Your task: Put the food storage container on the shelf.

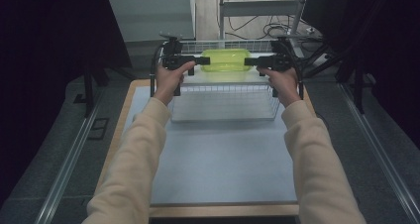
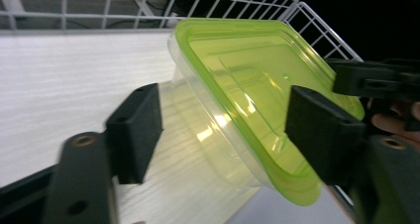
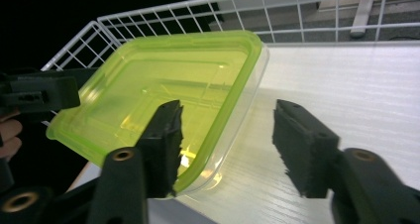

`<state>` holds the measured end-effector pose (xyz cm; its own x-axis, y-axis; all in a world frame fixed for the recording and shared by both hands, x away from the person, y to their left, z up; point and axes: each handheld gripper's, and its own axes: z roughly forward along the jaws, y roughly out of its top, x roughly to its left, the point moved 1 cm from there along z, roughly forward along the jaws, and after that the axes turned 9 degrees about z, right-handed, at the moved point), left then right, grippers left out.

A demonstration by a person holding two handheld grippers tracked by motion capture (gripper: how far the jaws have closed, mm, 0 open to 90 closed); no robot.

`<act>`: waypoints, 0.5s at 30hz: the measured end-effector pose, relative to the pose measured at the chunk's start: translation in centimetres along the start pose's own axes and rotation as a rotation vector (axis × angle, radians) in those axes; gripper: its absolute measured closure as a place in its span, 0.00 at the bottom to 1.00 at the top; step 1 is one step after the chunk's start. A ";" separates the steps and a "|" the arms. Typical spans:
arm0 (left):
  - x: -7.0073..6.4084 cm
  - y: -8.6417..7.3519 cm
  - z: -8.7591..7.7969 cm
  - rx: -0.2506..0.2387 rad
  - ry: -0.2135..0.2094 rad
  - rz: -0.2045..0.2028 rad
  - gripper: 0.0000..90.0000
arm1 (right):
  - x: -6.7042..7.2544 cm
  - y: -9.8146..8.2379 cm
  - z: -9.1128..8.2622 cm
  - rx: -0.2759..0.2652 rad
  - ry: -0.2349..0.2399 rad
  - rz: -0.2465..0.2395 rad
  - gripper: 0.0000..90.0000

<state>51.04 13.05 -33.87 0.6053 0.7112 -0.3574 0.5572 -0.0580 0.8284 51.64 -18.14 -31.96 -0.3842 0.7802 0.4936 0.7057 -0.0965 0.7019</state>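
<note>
one lidded container, one wire basket, two grippers

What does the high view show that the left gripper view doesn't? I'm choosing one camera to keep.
High view alone: both cream sleeves, the grey table mat and floor cables. Left gripper view alone: the left tongs open around one end of the container, seen close. Both: the green-lidded clear container, the white wire basket and the right tongs.

Clear container with green lid — tilted, inside white wire basket
</note>
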 end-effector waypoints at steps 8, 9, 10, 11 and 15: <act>-0.9 0.0 -1.4 -0.018 0.026 0.057 0.22 | 0.6 -0.1 -1.4 -0.068 0.038 -0.034 0.40; -1.3 0.0 -2.1 -0.029 0.018 0.062 0.22 | 0.6 -0.3 -1.8 -0.077 0.049 -0.046 0.39; -1.3 0.0 -2.1 -0.029 0.018 0.062 0.22 | 0.6 -0.3 -1.8 -0.077 0.049 -0.046 0.39; -1.5 -0.1 -2.4 -0.031 0.017 0.074 0.22 | 0.7 -0.4 -2.0 -0.084 0.053 -0.052 0.39; -2.4 -0.5 -3.7 -0.039 0.014 0.116 0.22 | 0.8 -1.0 -2.9 -0.092 0.078 -0.080 0.38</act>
<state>47.19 13.97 -31.82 0.6567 0.7108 -0.2521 0.4609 -0.1137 0.8801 48.94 -19.21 -30.78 -0.4847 0.7377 0.4699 0.6148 -0.0947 0.7830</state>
